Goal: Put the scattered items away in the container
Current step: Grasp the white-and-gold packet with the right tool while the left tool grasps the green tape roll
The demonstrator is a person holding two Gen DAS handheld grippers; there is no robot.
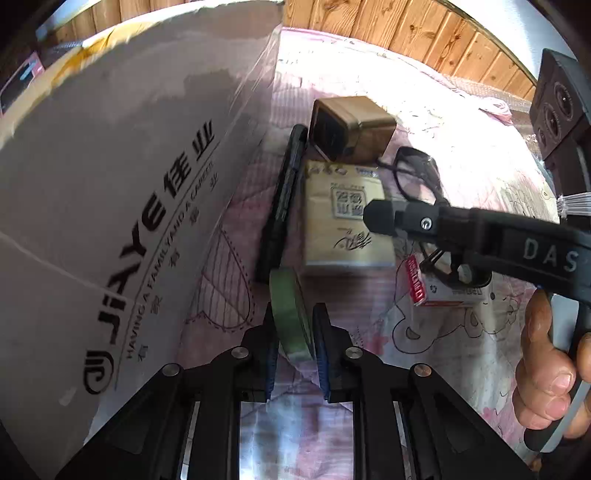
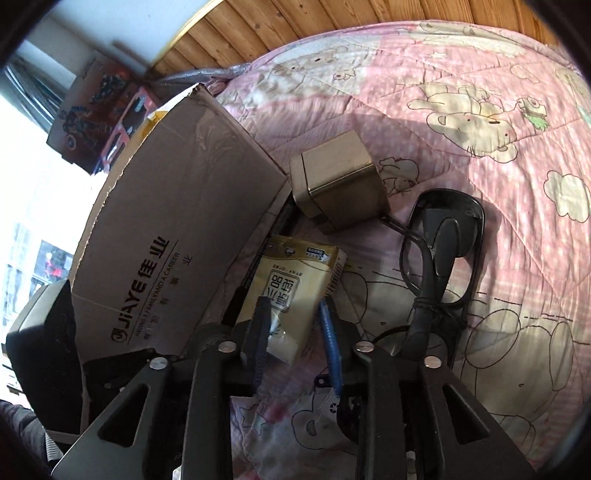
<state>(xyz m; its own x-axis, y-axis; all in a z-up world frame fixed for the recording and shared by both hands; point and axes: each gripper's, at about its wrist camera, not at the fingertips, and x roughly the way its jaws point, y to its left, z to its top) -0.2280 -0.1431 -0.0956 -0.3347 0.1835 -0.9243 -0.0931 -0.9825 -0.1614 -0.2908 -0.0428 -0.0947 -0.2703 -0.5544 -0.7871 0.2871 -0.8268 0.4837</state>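
Your left gripper (image 1: 294, 332) is clamped on a green tape roll (image 1: 290, 314), held on edge just right of the cardboard box (image 1: 110, 184). Your right gripper (image 2: 295, 328) stands part open, its fingers straddling the near end of the tissue pack (image 2: 291, 280) on the pink quilt (image 2: 480, 129). The glasses (image 2: 443, 251) lie to the pack's right, the tan box (image 2: 338, 181) beyond it.

Pink quilted bedspread (image 2: 461, 122) printed with cartoon bears and clouds, filling most of both views. Wood-panelled wall (image 1: 424, 33) along the top of the left wrist frame, also across the top of the right wrist frame. White wall above the panelling. At upper left of the right wrist frame, a printed box (image 2: 92, 114) showing dark figures, beside a bright window.
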